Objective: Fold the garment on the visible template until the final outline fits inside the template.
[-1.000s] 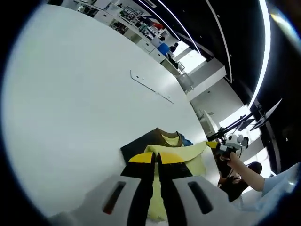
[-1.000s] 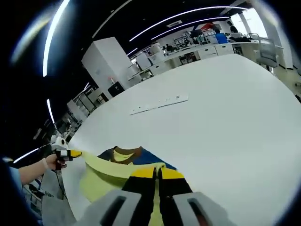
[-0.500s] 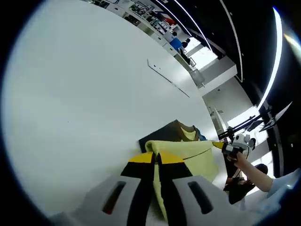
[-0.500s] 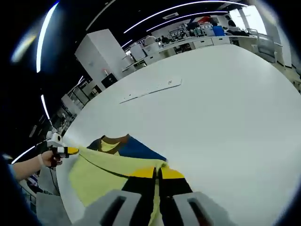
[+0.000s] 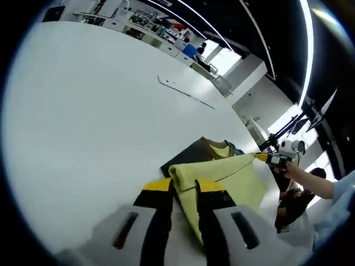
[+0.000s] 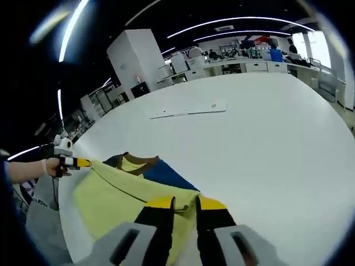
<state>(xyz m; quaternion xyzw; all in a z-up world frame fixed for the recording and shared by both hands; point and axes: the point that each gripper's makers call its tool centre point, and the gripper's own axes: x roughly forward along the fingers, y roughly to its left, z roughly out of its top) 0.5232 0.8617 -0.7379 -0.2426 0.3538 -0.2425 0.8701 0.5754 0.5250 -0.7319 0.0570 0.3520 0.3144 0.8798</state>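
Both grippers, left (image 5: pixel 184 191) and right (image 6: pixel 183 208), pinched the soft yellow garment's (image 5: pixel 233 177) edge; we judged it needed keeping taut over the dark blue template (image 6: pixel 163 174).

Pale yellow shirt (image 5: pixel 230 176) with brown collar and navy blue panel beside that collar; plain white table (image 5: pixel 83 111) beneath; yellow-tipped black jaws on grey gripper (image 6: pixel 183 204) nearest the shirt.
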